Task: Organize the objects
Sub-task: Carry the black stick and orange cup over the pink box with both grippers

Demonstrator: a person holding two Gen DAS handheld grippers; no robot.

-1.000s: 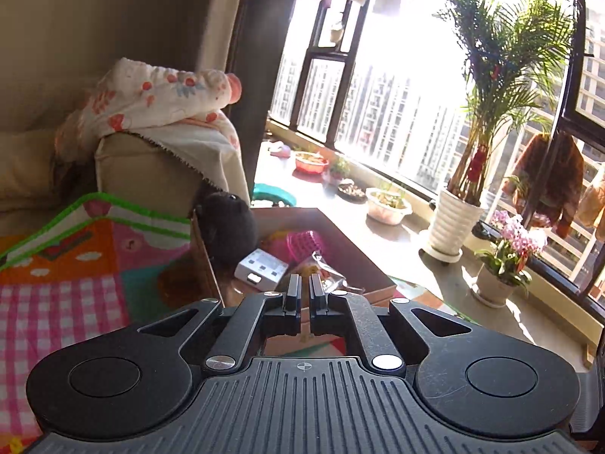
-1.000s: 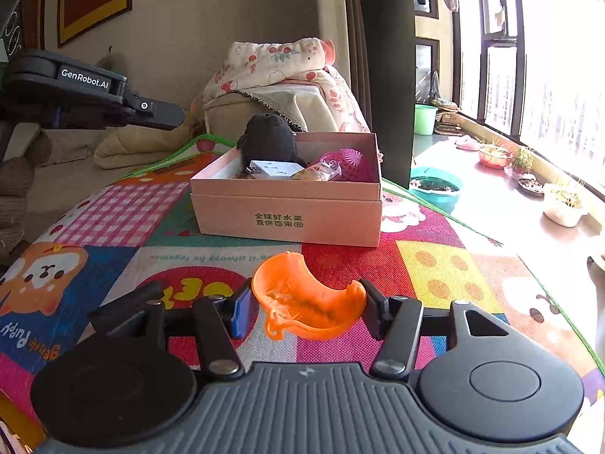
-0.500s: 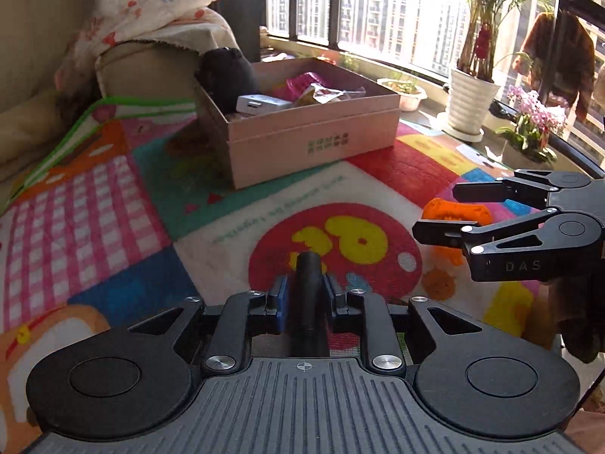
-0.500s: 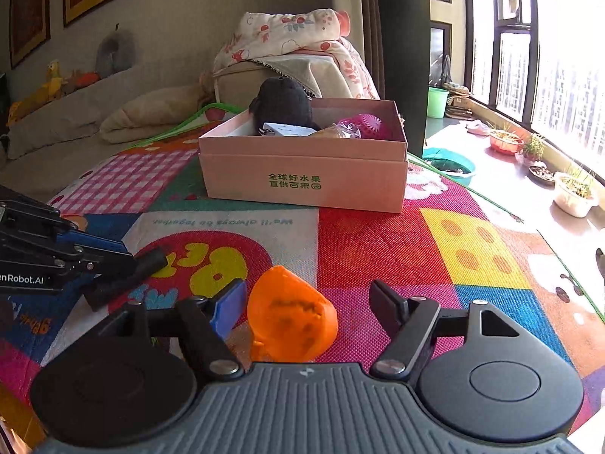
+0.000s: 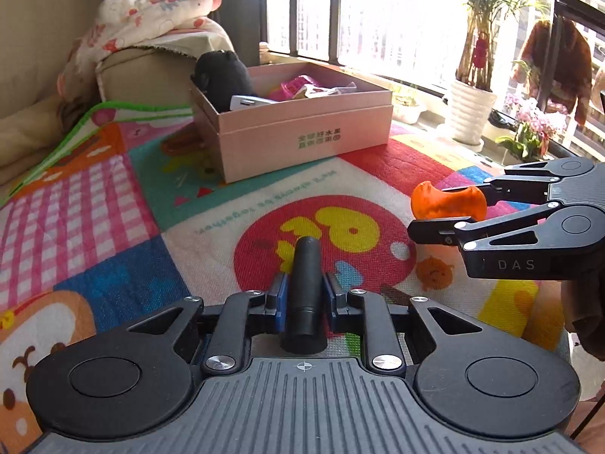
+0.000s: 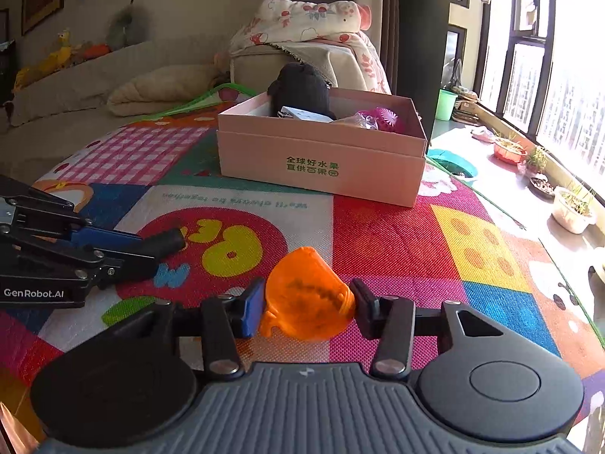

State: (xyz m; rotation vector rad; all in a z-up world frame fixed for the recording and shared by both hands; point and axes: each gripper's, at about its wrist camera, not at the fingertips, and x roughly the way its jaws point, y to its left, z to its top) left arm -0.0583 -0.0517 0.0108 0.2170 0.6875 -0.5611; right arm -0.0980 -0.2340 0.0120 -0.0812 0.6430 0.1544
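My left gripper is shut on a black cylinder that points forward, low over the colourful play mat. My right gripper is shut on an orange plastic piece. In the left wrist view the right gripper shows at the right with the orange piece. In the right wrist view the left gripper shows at the left with the cylinder. A pink cardboard box stands ahead on the mat and holds a black plush, a white device and a pink ball.
A sofa with folded blankets stands behind the box. A window ledge with a white potted palm, flower pots and a green cup runs along the right. The mat's edge lies near the ledge.
The left gripper has come down from over the box and closed on the black cylinder. The right gripper let the orange piece tip over, then closed on it again.
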